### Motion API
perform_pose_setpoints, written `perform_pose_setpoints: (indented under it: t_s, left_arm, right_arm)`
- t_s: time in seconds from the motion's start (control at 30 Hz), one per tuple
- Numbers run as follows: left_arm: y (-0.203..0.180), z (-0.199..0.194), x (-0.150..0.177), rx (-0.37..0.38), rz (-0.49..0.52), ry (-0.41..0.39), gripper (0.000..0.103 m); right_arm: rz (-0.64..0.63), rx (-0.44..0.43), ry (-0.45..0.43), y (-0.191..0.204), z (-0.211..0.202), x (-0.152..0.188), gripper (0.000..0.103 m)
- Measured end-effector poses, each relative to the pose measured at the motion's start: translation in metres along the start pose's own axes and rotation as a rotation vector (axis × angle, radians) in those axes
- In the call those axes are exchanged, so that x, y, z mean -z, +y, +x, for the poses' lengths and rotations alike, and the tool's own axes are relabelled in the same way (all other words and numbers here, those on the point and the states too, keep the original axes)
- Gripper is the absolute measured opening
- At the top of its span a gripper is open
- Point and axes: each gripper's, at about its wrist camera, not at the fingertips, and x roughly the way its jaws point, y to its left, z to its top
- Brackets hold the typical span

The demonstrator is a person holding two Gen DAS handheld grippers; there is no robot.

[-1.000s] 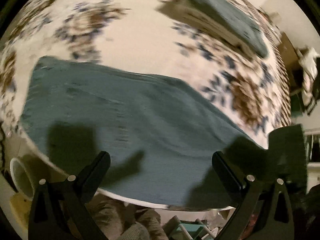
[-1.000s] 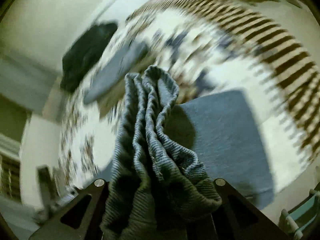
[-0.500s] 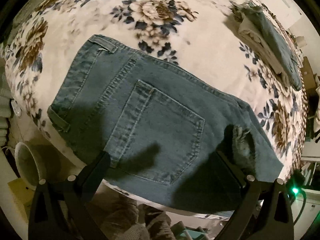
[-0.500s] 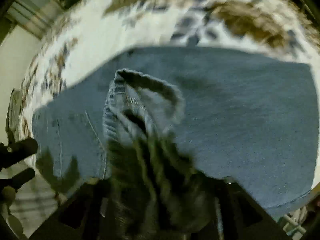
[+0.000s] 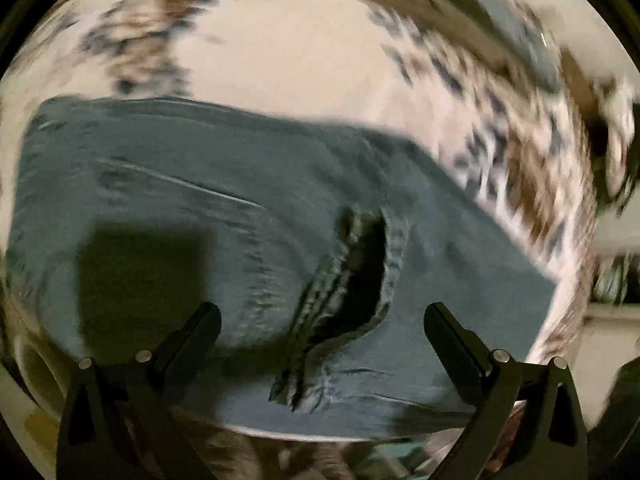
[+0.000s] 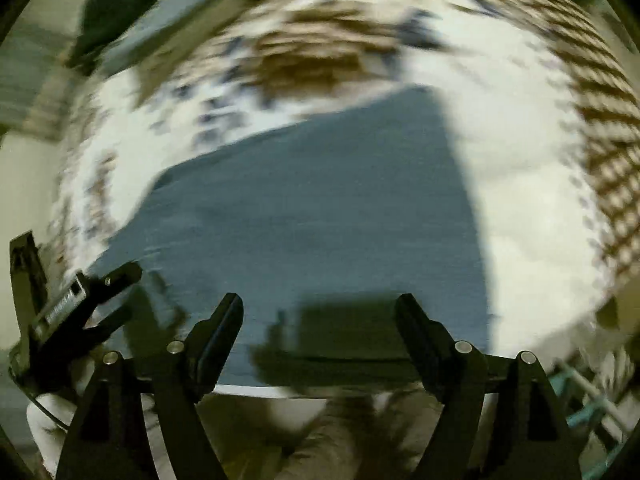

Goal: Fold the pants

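Floral bedspread (image 5: 288, 64) beyond jeans (image 5: 240, 208) edges

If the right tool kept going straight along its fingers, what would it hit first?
Most likely the jeans spread on the flowered bedspread. The right tool points steeply down at them, jaws opening with nothing between; blur hides the gap.

No text, label, brand, number or sign could be read in either view; both pictures were smeared by motion blur, and the blue denim pants (image 5: 248, 216) on the floral bedspread (image 5: 288, 56) showed no legible tag or print.
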Motion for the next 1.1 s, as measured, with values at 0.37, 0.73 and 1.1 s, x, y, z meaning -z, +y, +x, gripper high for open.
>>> perform_pose_setpoints:
  t_s: [0.37, 0.73, 1.1]
  left_arm:
    - [-0.008, 0.006, 0.021, -0.017, 0.087, -0.069, 0.008]
    - [0.012, 0.029, 0.007, 0.021, -0.028, -0.012, 0.013]
    - [0.153, -0.075, 0.053, 0.252, -0.566, -0.217, 0.071]
  right_arm:
    - [0.084, 0.137, 0.028, -0.051, 0.017, 0.003, 0.081]
    - [0.006, 0.296, 0.102, -0.037, 0.059, -0.012, 0.088]
    - [-0.069, 0.258, 0.086, -0.014, 0.026, -0.007, 0.089]
